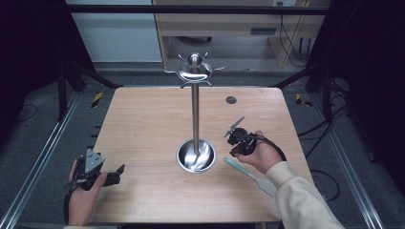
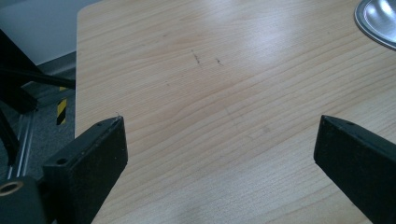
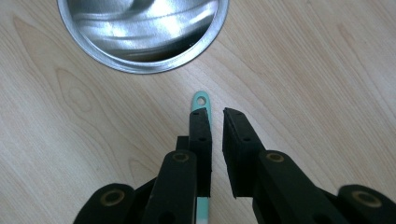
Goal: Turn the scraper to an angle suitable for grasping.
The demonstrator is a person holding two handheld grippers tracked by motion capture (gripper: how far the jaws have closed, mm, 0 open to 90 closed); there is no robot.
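A steel rack stands mid-table: a pole [image 1: 195, 109] rises from a round dish base [image 1: 184, 160] to a crown of hooks [image 1: 195, 70]. A teal-handled spatula [image 1: 250, 175] lies flat on the wood right of the base. My right gripper [image 1: 234, 149] hovers over its handle end. In the right gripper view the jaws [image 3: 215, 112] are nearly together with bare wood in the slit. The teal handle [image 3: 201, 99] runs under the left jaw, not between them. The dish rim [image 3: 140, 70] is just ahead. My left gripper [image 1: 119, 172] rests at the front left, open [image 2: 219, 123] and empty.
The wooden table [image 1: 143, 124] has a small dark round inset [image 1: 231, 99] at the back right. Metal rails run along both sides on the floor. In the left gripper view the dish edge [image 2: 378, 21] sits at the upper right and the table's left edge is close.
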